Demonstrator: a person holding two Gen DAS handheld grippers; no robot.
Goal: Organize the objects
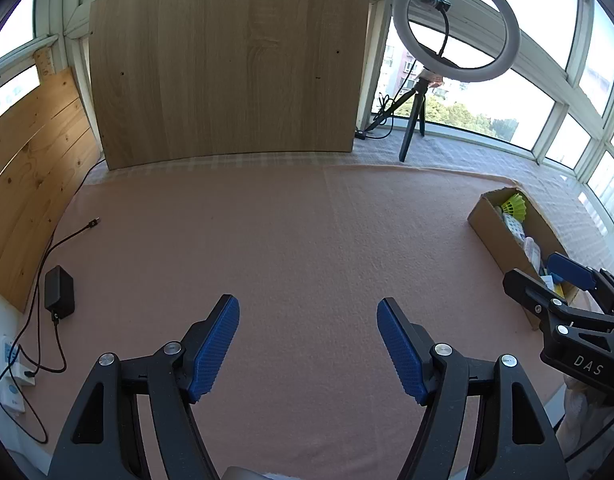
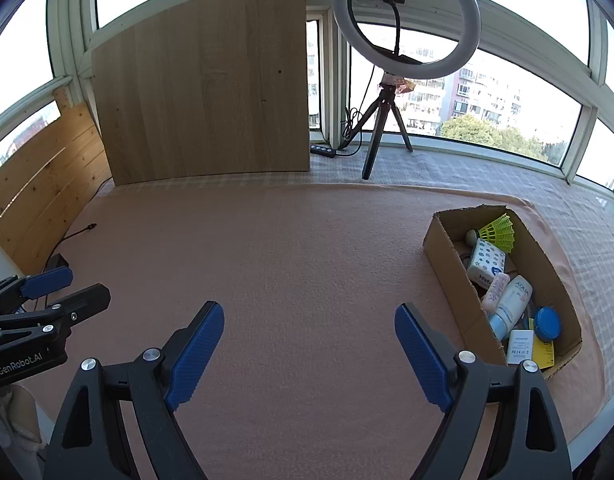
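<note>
Surface: pink blanket (image 2: pixel 287 260) under both claws.
Right of right claw: cardboard box (image 2: pixel 447 264).
Far ahead: wooden board (image 2: pixel 203 96), ring light tripod (image 2: pixel 381 128).
Left of left claw: black adapter (image 1: pixel 59 292).

Each black gripper (image 1: pixel 308 346) (image 2: pixel 309 354) has blue ribbed pads, silver screws, white lettering.

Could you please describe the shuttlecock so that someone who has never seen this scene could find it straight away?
Start at the open cardboard box on the right side of the pink blanket. At the box's far end, toward the windows, lies the shuttlecock, just beyond a white patterned tissue pack. Its bright yellow-green ribbed skirt sets it apart from the white and blue items around it.
</note>
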